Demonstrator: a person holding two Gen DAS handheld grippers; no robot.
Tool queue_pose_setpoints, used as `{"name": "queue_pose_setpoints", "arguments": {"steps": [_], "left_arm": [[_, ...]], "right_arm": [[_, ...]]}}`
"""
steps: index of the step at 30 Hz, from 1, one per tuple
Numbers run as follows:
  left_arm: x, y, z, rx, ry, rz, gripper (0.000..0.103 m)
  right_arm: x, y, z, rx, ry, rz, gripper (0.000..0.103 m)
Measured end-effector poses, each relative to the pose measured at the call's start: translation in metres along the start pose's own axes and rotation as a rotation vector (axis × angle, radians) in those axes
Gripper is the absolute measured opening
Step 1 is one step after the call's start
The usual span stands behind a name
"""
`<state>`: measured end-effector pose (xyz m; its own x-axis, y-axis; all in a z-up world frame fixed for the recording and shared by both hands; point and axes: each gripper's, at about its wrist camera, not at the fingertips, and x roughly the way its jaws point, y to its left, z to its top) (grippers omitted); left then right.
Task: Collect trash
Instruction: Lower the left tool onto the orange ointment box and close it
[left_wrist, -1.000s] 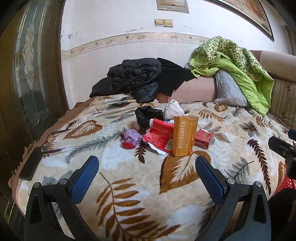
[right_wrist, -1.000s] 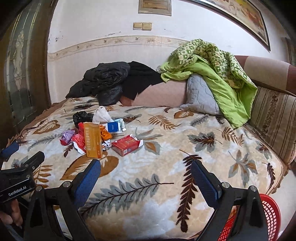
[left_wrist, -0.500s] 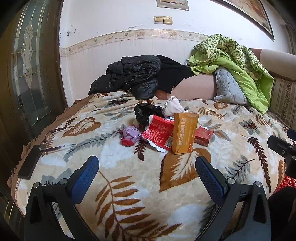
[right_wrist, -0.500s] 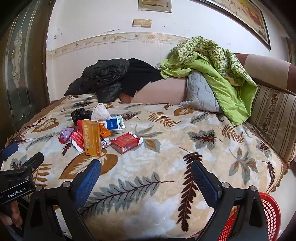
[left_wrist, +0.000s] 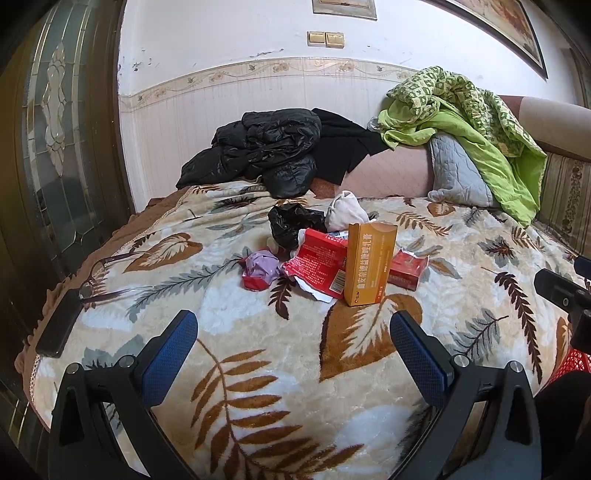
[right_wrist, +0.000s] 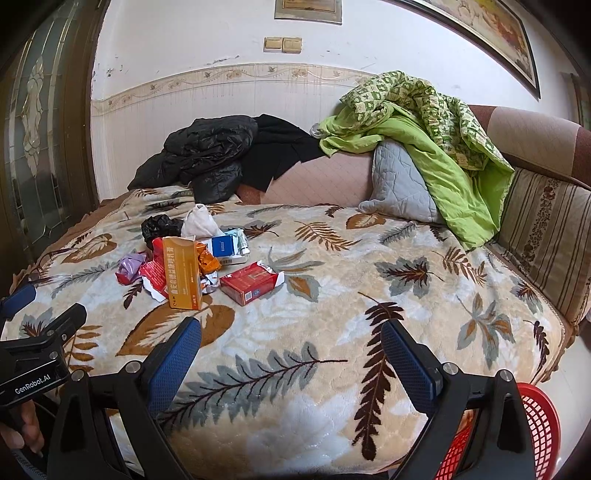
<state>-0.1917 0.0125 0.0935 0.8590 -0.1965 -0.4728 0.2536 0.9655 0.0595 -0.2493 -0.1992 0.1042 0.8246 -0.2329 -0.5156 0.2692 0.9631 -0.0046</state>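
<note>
A heap of trash lies on the leaf-patterned blanket (left_wrist: 295, 369): an upright orange box (left_wrist: 369, 264), a torn red packet (left_wrist: 317, 264), a flat red box (left_wrist: 408, 269), a purple wrapper (left_wrist: 260, 267), a black bag (left_wrist: 291, 223) and a white cloth wad (left_wrist: 345, 210). From the right wrist view the orange box (right_wrist: 183, 271), flat red box (right_wrist: 249, 282) and a blue-white box (right_wrist: 223, 245) show. My left gripper (left_wrist: 293, 334) is open, short of the heap. My right gripper (right_wrist: 291, 341) is open, nearer the bed's front edge. A red basket (right_wrist: 535, 428) sits below at the right.
A black jacket (left_wrist: 258, 151), grey pillow (left_wrist: 456, 177) and green quilt (left_wrist: 472, 122) crowd the back of the bed. Glasses (left_wrist: 96, 277) and a dark phone (left_wrist: 57, 328) lie at the blanket's left edge. A dark glazed door (left_wrist: 55, 147) stands left.
Both grippers have crept a little closer to the bed and trash heap. Their jaws stay equally wide and nothing has been picked up.
</note>
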Motion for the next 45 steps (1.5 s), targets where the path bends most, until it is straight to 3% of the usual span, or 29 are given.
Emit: {"name": "queue_pose_setpoints", "arguments": {"steps": [23,27,37,43,45], "left_arm": [[-0.001,-0.002,0.001,0.000,0.002,-0.001,0.103],[0.006,-0.006,-0.001,0.008,0.033,-0.036,0.103],[0.067,-0.032,0.023,0.007,0.160,-0.167,0.103],[0.120,-0.059,0.039,0.000,0.217,-0.112,0.097],[0.135,-0.066,0.039,0.018,0.224,-0.071,0.083]], "right_arm": [[-0.001,-0.002,-0.001,0.002,0.003,0.003,0.099],[0.001,-0.007,-0.002,0.029,0.015,0.012,0.099],[0.014,-0.029,-0.003,0.168,0.075,0.066,0.099],[0.016,-0.035,-0.001,0.187,0.083,0.080,0.099],[0.017,-0.036,0.000,0.196,0.092,0.087,0.099]]}}
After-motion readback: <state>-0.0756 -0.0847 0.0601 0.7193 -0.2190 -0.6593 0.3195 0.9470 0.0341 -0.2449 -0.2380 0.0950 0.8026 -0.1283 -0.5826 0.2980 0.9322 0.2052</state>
